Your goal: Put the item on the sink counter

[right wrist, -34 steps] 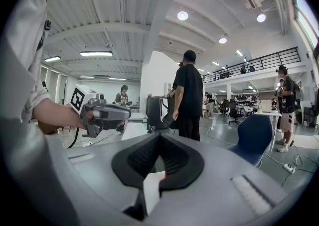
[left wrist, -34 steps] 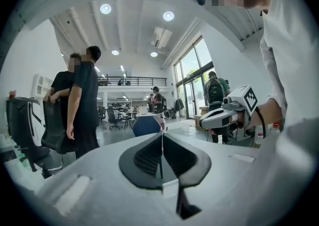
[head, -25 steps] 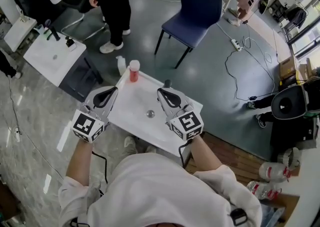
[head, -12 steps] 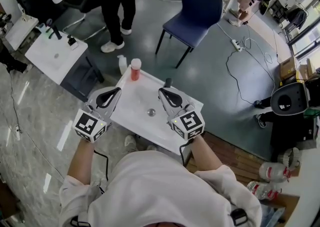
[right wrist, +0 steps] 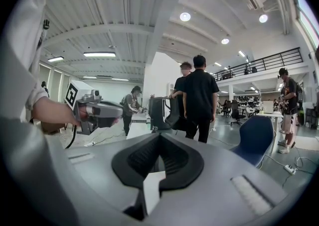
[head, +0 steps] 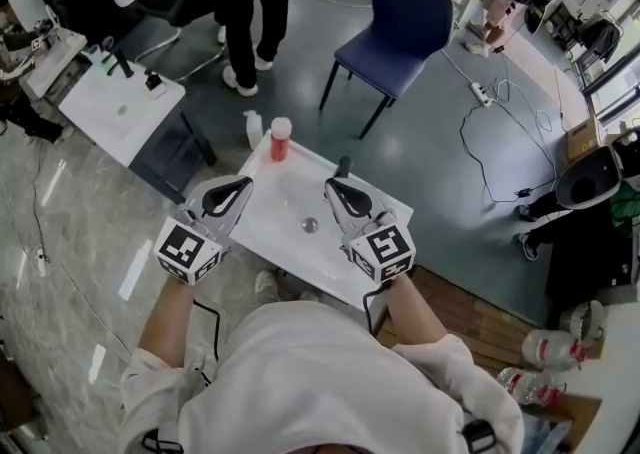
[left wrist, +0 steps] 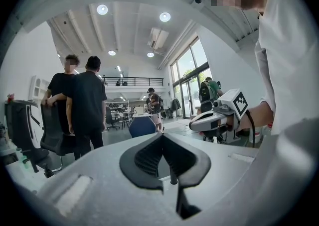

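Note:
A red bottle with a white cap (head: pixel 280 138) stands upright on the far left corner of the white sink counter (head: pixel 270 232), and a pale spray bottle (head: pixel 252 128) is just beside it. The basin has a round drain (head: pixel 310 226) and a dark faucet (head: pixel 343 166) at the far edge. My left gripper (head: pixel 240 185) hovers over the counter's left side, shut and empty. My right gripper (head: pixel 331 186) hovers over the right side, also shut and empty. Each gripper view shows closed jaws (left wrist: pixel 162 138) (right wrist: pixel 160 138) pointing level across the room, with the other gripper (left wrist: pixel 214 119) (right wrist: pixel 97 111) opposite.
A blue chair (head: pixel 405 27) stands beyond the counter. A person in black (head: pixel 250 2) stands at the far left near a second white sink unit (head: pixel 120 107). A power strip and cables (head: pixel 482 94) lie on the floor at right. Water bottles (head: pixel 545 352) lie at the lower right.
Both grippers keep their pose over the counter, shut. The view has drifted a little, and the person in black has stepped further away.

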